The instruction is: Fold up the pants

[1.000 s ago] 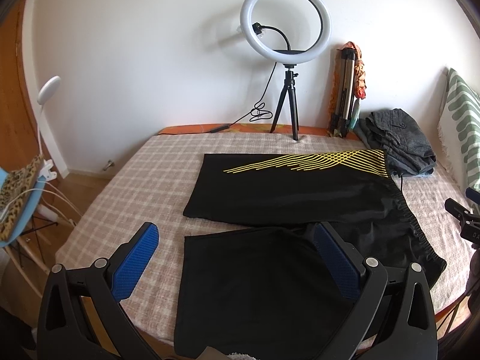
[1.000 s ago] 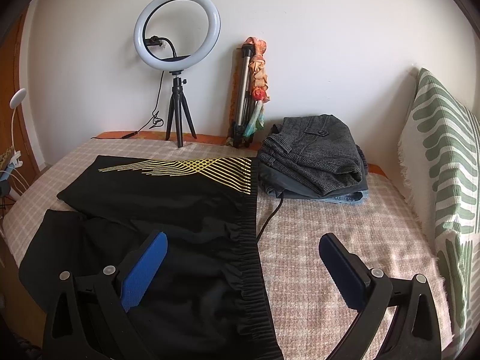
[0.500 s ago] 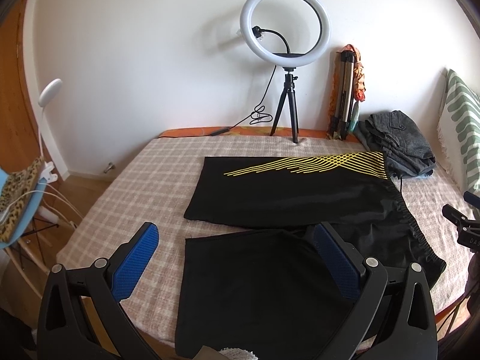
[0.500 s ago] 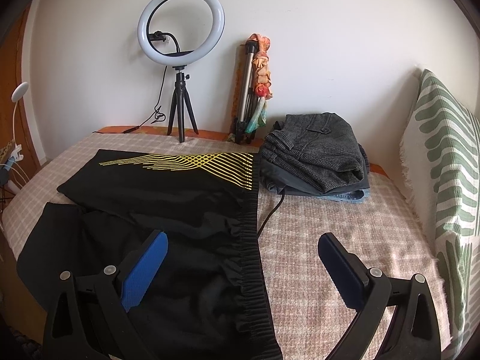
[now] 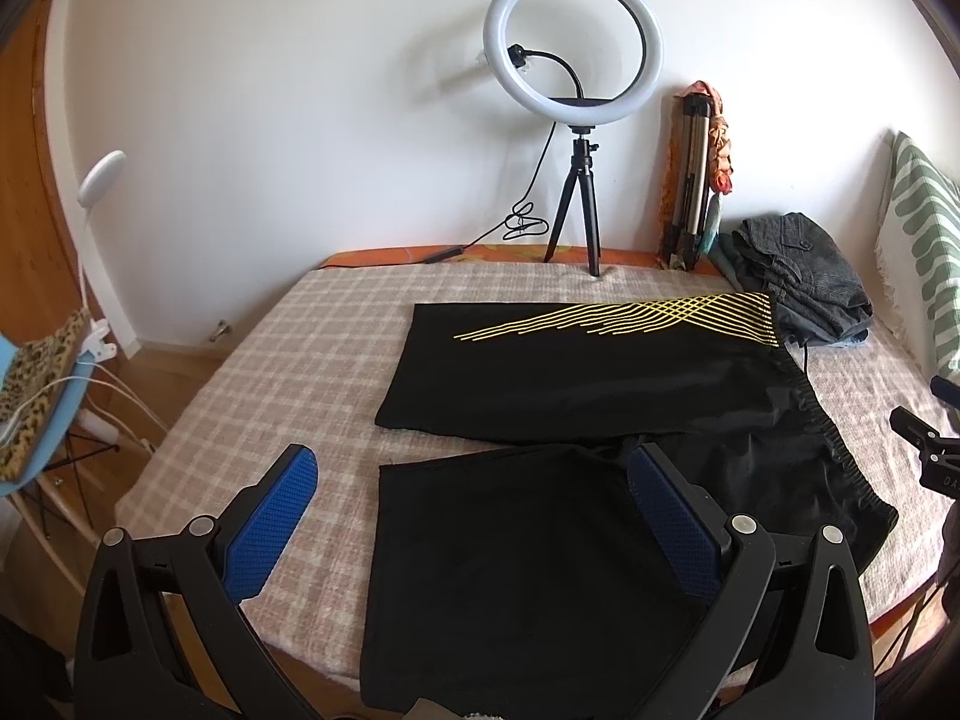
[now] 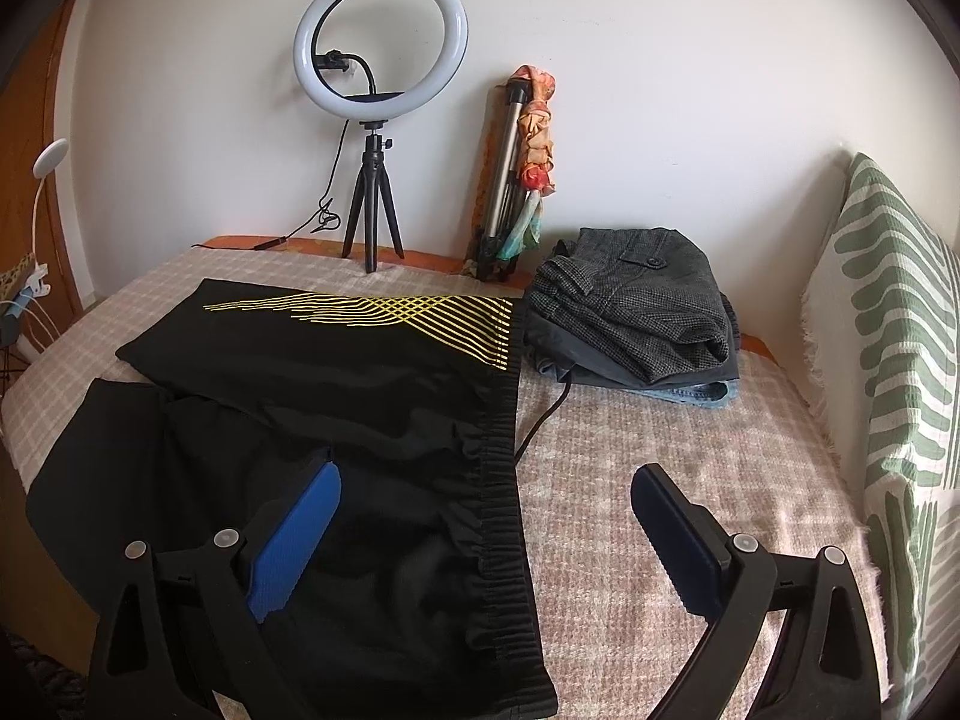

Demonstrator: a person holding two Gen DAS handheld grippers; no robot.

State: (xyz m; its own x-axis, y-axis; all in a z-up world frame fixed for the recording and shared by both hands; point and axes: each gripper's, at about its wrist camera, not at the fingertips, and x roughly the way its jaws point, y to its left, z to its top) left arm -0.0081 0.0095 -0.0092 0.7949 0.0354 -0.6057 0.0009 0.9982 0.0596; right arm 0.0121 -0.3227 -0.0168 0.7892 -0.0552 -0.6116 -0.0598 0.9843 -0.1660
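Black pants [image 5: 576, 384] with yellow line print lie spread flat on the checked bedspread [image 5: 288, 360], legs to the left, elastic waistband [image 6: 501, 480] to the right. The near leg [image 5: 510, 558] reaches the bed's front edge. My left gripper [image 5: 474, 516] is open and empty, hovering above the near leg's hem end. My right gripper [image 6: 486, 534] is open and empty, above the waistband at the near side. The pants also show in the right wrist view [image 6: 336, 396]. A bit of the right gripper shows at the right edge of the left wrist view [image 5: 930, 450].
A ring light on a tripod [image 5: 576, 60] and a folded tripod [image 5: 690, 180] stand at the wall. A pile of folded grey clothes [image 6: 636, 312] lies past the waistband, with a black cable [image 6: 540, 414] beside it. A green-patterned pillow [image 6: 900, 360] is at right. A chair [image 5: 36, 372] stands left of the bed.
Both grippers have drifted slightly; the views have shifted a little downward and nearer. Both stay open and empty. The pants have not moved.
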